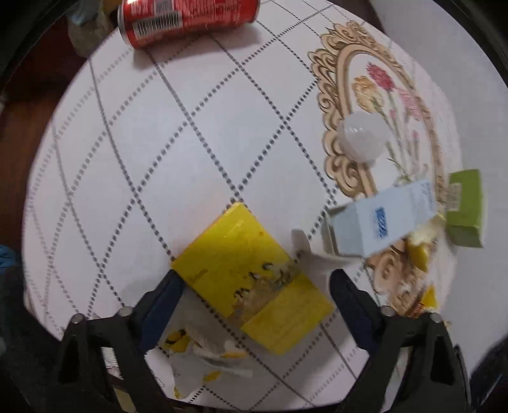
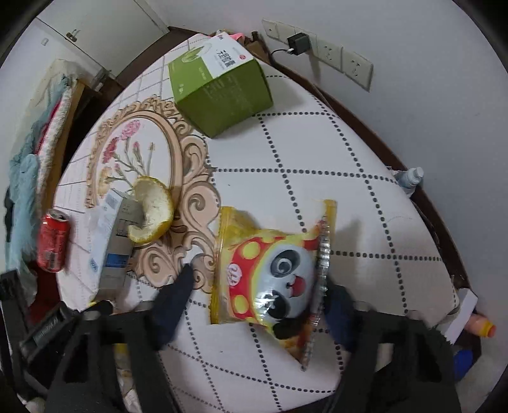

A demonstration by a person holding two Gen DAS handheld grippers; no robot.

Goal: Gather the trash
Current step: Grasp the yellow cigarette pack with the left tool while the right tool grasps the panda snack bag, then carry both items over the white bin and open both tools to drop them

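Between spread jaws, torn yellow box [image 1: 250, 279]

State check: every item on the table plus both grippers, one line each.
left gripper: open, fingers either side of the yellow box
yellow box: lying flat, label torn
red can: on its side
blue carton: tipped over, end flap open
right gripper: open, straddling the panda snack bag
panda snack bag: flat on the table, not lifted
green box: closed, resting tilted
citrus peel: empty rind, leaning on the carton
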